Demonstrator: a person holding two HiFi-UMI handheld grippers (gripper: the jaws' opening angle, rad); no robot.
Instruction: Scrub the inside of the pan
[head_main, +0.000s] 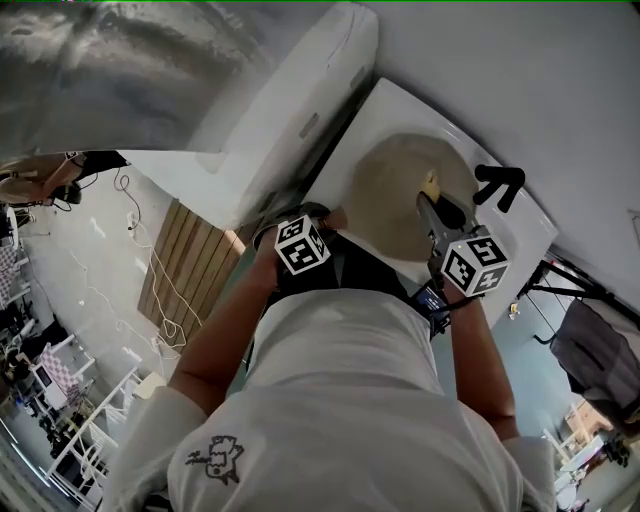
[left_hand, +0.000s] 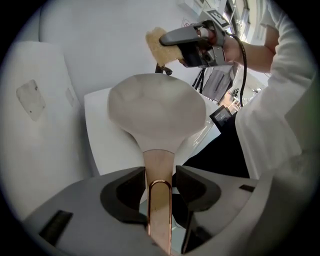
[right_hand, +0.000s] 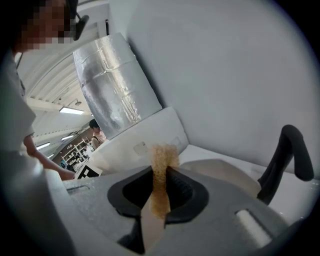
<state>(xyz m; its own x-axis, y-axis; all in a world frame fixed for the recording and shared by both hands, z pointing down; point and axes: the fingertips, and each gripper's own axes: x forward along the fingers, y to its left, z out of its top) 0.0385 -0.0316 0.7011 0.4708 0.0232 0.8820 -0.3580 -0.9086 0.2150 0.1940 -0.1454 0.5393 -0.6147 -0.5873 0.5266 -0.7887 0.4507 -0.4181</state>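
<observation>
Left claw (left_hand: 160, 172) gapes round the beige round pan's (left_hand: 157, 112) copper handle (left_hand: 160, 210). Right claw (right_hand: 161, 175) pinches a tan sponge (right_hand: 164, 157), with a black bent tap (right_hand: 287, 155) close by.

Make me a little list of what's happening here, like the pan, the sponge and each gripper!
pan: pale, nothing in it, lying on a white counter
handle: copper-coloured, pointing at the left gripper
left gripper: jaws apart, one on each side of the handle
right gripper: shut on the sponge
sponge: yellow-brown, held up above the pan
</observation>
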